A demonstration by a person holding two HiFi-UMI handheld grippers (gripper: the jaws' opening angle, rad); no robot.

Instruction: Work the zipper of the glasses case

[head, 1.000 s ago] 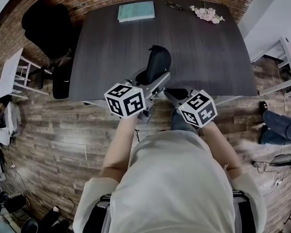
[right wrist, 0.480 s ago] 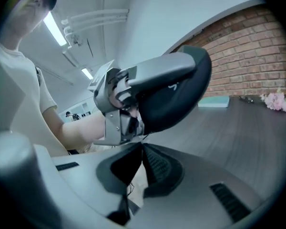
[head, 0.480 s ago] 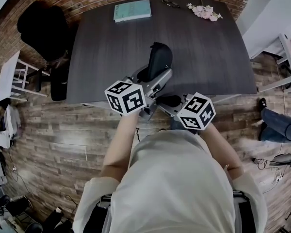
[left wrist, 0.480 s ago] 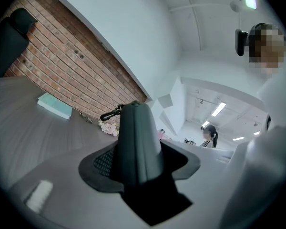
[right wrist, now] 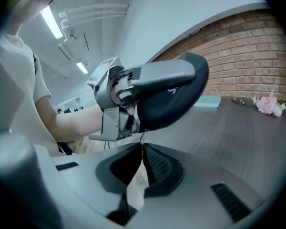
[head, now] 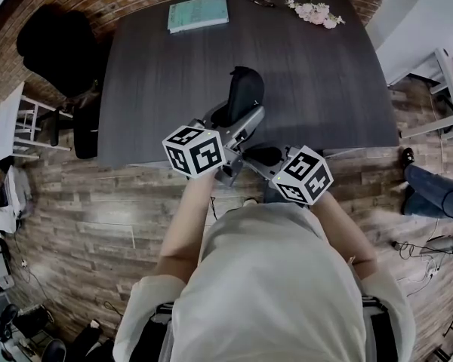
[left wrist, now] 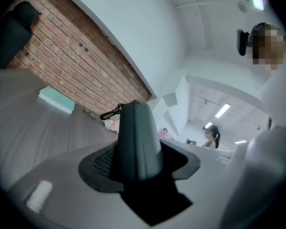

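A black glasses case (head: 244,93) stands upright over the near edge of the dark table (head: 158,74). My left gripper (head: 238,123) is shut on its lower part. In the left gripper view the case (left wrist: 136,137) rises between the jaws, with a metal clip (left wrist: 109,113) at its top. My right gripper (head: 245,155) sits just below and to the right of the case, shut. In the right gripper view a thin dark zipper pull (right wrist: 141,138) runs from the case (right wrist: 174,97) down into the tips of the right gripper (right wrist: 142,149).
A teal book (head: 198,12), a pair of glasses (head: 260,0) and pink flowers (head: 315,12) lie along the table's far edge. A black chair (head: 57,47) and a white stool (head: 7,115) stand to the left. Someone's legs (head: 430,187) show at the right.
My right gripper has shifted slightly left and toward me, closer under the case. The left gripper and the case have barely moved.
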